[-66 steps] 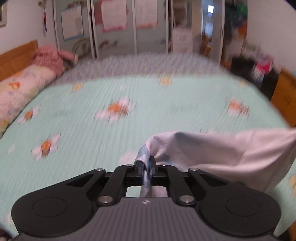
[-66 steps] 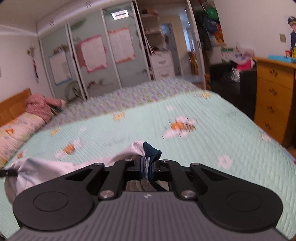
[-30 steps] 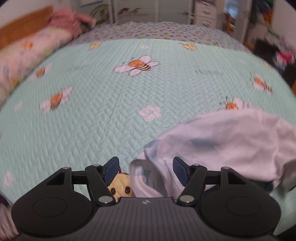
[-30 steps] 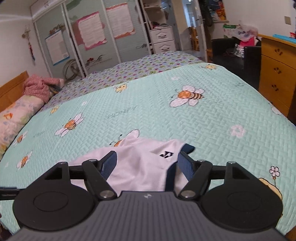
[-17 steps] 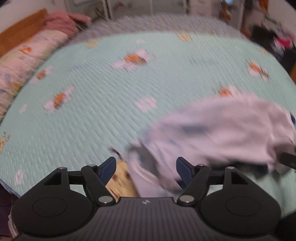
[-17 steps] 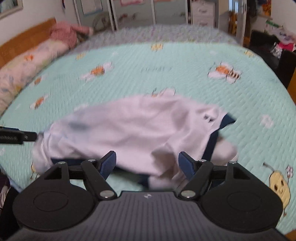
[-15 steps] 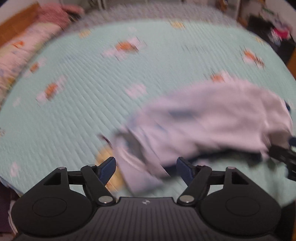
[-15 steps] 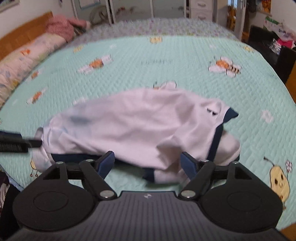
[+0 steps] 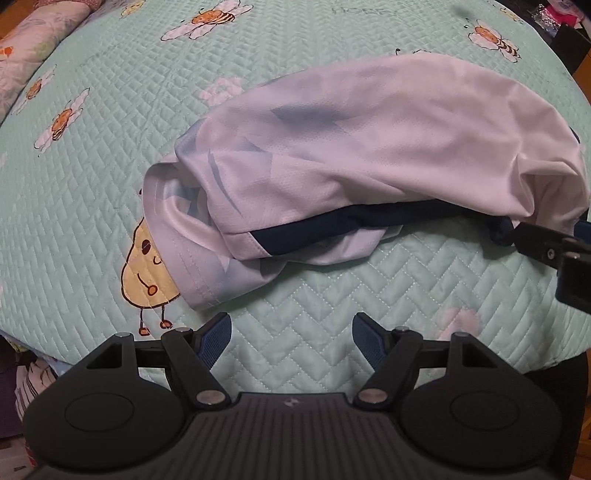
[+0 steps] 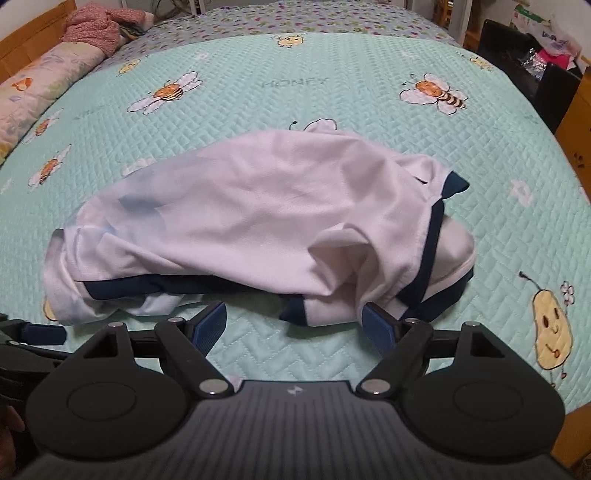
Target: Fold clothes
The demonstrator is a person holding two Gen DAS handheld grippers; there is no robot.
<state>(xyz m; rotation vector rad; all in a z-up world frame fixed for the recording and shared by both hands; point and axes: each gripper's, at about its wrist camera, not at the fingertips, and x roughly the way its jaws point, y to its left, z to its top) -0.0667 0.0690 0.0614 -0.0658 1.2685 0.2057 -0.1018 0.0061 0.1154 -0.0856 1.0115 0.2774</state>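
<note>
Nearest the left wrist camera, the left gripper [image 9: 291, 334] is spread wide with nothing between its blue-padded fingers, poised over bare quilt near the bed's front edge. The right gripper [image 10: 295, 325] is likewise released and holds nothing; its right finger pad sits just beside the near hem of the garment, though whether it touches the cloth cannot be told. Just beyond both grippers the white shirt [image 10: 258, 210] lies in a loose, rumpled heap on the mint green quilt [image 10: 332, 85], free of either claw. A navy trim band [image 9: 351, 221] runs along the shirt's near edge, and a navy collar [image 10: 454, 184] pokes out at its right end in the right wrist view. In the left wrist view the shirt's left end covers part of a yellow pear cartoon [image 9: 142, 273] printed on the quilt. Farther back the quilt shows printed bees [image 10: 436, 92] and the word HONEY. At the far left, a pink garment [image 10: 99, 26] lies bunched on a floral pillow [image 10: 44, 77] beside the wooden headboard.
</note>
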